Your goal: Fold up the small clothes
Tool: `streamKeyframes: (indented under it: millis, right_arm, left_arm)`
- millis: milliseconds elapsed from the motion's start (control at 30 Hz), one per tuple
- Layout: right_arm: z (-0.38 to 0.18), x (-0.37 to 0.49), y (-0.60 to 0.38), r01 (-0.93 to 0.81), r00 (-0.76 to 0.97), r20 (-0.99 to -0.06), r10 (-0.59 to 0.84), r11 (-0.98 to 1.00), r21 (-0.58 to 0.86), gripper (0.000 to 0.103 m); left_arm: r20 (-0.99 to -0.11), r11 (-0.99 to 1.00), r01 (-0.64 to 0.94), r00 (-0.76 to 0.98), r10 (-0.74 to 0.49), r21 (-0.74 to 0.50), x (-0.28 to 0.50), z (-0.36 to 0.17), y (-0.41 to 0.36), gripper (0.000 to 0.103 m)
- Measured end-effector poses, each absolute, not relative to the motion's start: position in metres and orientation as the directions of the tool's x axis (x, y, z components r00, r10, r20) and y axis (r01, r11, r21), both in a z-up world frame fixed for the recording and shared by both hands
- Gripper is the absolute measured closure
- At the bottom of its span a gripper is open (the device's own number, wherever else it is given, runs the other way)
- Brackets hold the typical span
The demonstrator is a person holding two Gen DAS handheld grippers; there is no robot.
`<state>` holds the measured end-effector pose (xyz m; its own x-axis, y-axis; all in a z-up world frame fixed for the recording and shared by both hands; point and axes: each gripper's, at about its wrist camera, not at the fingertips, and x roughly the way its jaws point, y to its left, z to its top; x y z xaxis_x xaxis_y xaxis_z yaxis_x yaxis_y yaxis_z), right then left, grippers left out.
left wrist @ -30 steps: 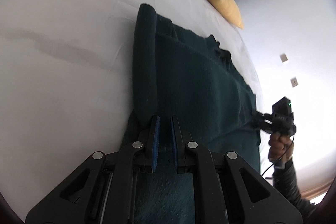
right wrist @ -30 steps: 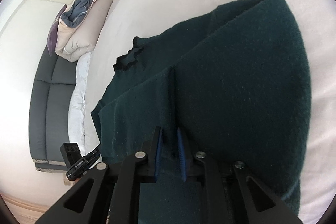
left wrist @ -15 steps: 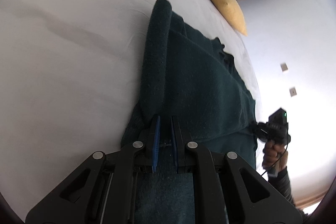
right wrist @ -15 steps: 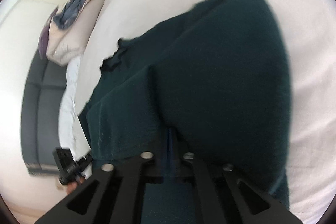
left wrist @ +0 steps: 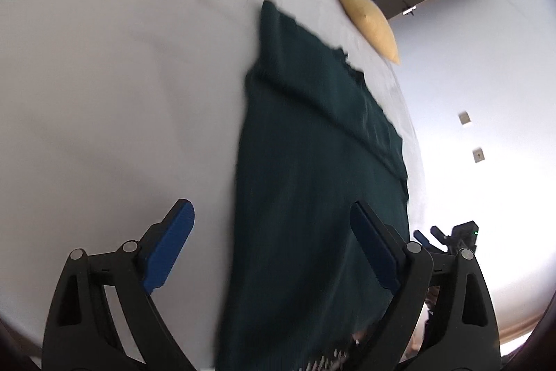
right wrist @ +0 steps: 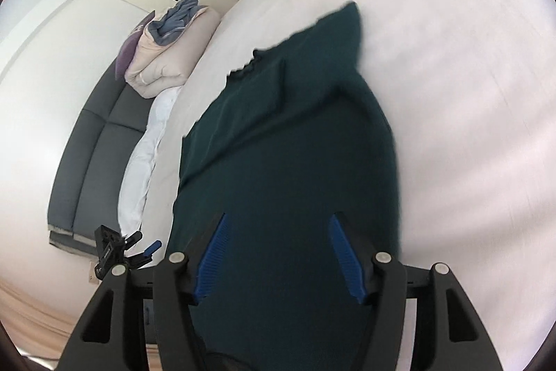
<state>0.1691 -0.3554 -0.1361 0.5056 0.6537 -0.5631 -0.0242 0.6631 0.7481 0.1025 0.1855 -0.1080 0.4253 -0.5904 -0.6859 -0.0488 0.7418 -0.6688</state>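
Note:
A dark green knitted garment [left wrist: 312, 162] lies folded lengthwise on the white bed sheet [left wrist: 104, 75], its frilled collar at the far end. My left gripper [left wrist: 271, 204] hovers over the near left edge of the cloth, jaws opening wide, and its blue pads touch nothing. In the right wrist view the same garment [right wrist: 295, 145] spreads below my right gripper [right wrist: 278, 217], whose jaws are opening too, the cloth under them but not pinched. Each view also shows the other gripper, small at its edge: the right gripper [left wrist: 451, 235] and the left gripper [right wrist: 114, 246].
A yellow cushion [left wrist: 368, 19] sits at the far end of the bed. Beside the bed stands a dark sofa [right wrist: 90, 162] with a folded duvet pile [right wrist: 166, 58] on it. White sheet [right wrist: 469, 127] stretches wide to the right of the garment.
Both grippers were shut on the garment's near edge. They have let go, opened, and drawn back and slightly up; the raised fold has dropped flat onto the bed.

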Motion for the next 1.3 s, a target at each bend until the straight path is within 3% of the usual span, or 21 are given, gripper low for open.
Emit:
streamKeyframes:
  millis: [100,333,800,967,1133,1200,1300]
  right_arm:
    - [-0.149,0.135,-0.366,-0.008,0.498,-0.55,0.67,0.638,0.77,0.04]
    - [-0.169,0.106,-0.376,0.04,0.494,-0.525,0.693,0.585,0.81,0.04]
    - [-0.172,0.081,-0.37,0.041,0.465,-0.527,0.712,0.577,0.816,0.04]
    - [-0.174,0.073,-0.372,0.053,0.449,-0.531,0.718,0.572,0.818,0.042]
    - [-0.168,0.061,-0.379,0.057,0.433,-0.557,0.708,0.596,0.801,0.043]
    - [-0.165,0.053,-0.385,0.068,0.431,-0.588,0.684,0.625,0.777,0.043]
    - [-0.167,0.044,-0.394,0.089,0.429,-0.607,0.669,0.638,0.765,0.043]
  left_arm:
    - [-0.738,0.775,-0.043,0.342,-0.581,-0.63,0.068,-0.114,0.183,0.012]
    - [-0.741,0.759,-0.036,0.249,-0.623,-0.65,0.031,-0.128,0.183,0.017]
    - [-0.733,0.742,-0.017,0.172,-0.659,-0.671,0.04,-0.152,0.15,0.02]
    - [-0.739,0.743,-0.029,0.135,-0.66,-0.668,0.05,-0.157,0.142,0.032]
    - [-0.741,0.741,-0.027,0.086,-0.666,-0.67,0.054,-0.162,0.126,0.063]
    - [-0.739,0.74,-0.026,0.079,-0.669,-0.673,0.054,-0.166,0.122,0.071]
    - [-0.731,0.732,-0.021,0.073,-0.678,-0.681,0.054,-0.17,0.118,0.075]
